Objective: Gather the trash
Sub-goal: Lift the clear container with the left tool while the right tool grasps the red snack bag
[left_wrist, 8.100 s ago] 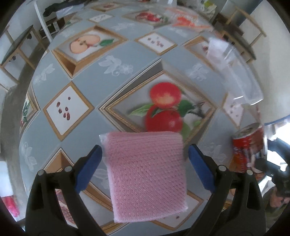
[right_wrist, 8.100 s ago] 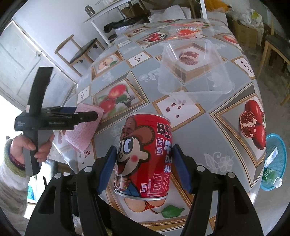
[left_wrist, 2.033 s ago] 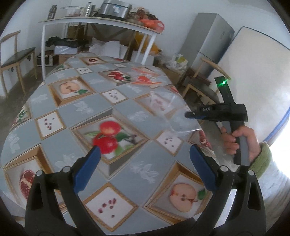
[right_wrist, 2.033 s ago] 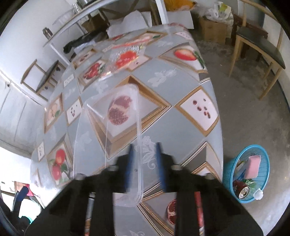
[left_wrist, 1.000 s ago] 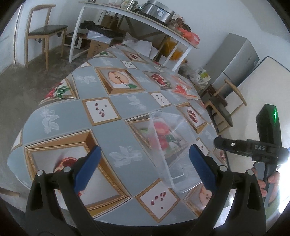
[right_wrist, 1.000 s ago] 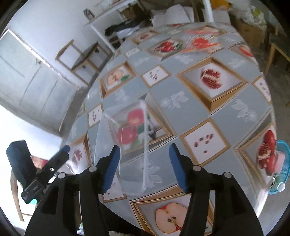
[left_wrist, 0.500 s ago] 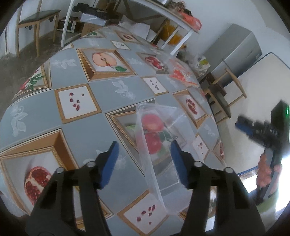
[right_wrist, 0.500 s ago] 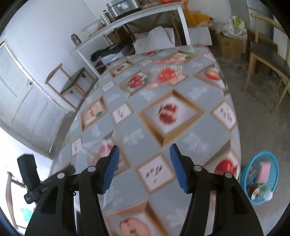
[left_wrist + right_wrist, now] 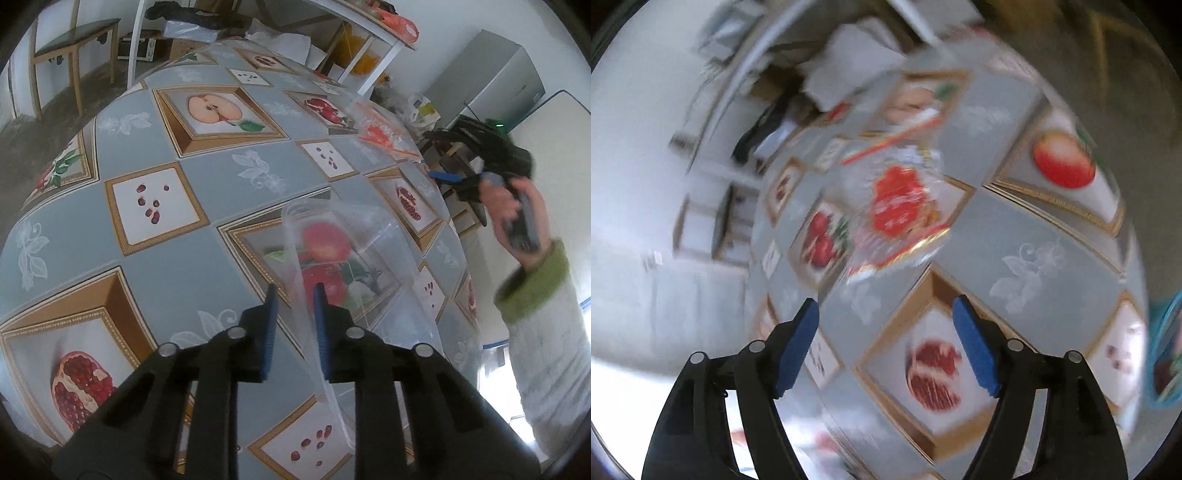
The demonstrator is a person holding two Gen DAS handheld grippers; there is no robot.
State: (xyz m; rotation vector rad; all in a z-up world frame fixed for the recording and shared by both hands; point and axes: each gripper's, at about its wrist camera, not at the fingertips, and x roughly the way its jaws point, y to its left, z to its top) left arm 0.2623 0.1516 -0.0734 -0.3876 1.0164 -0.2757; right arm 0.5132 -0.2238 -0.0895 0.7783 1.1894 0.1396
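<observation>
A clear plastic container [image 9: 369,229] lies tilted on the fruit-patterned tablecloth [image 9: 236,136]. My left gripper [image 9: 295,321] straddles its near rim and its jaws are closing. The right pad is against the wall, while a slit of cloth still shows beside the left pad. In the blurred right wrist view my right gripper [image 9: 886,332] hangs over the table with its jaws opening and nothing between them. A crinkled clear wrapper with red print [image 9: 897,206] lies ahead of it. The left wrist view shows that wrapper [image 9: 380,134] at the far side, with the right gripper [image 9: 443,176] in a person's hand beside it.
A blue basket [image 9: 1167,350] stands on the floor past the table's right edge. Around the table are wooden chairs [image 9: 70,44], a white shelf table with clutter [image 9: 354,22] and a grey fridge [image 9: 491,74]. A sleeved arm [image 9: 546,314] fills the right side.
My right gripper let go of the clear container and swung away toward the far wrapper, rolling as it went. My left gripper came in and narrowed its jaws around the container's rim.
</observation>
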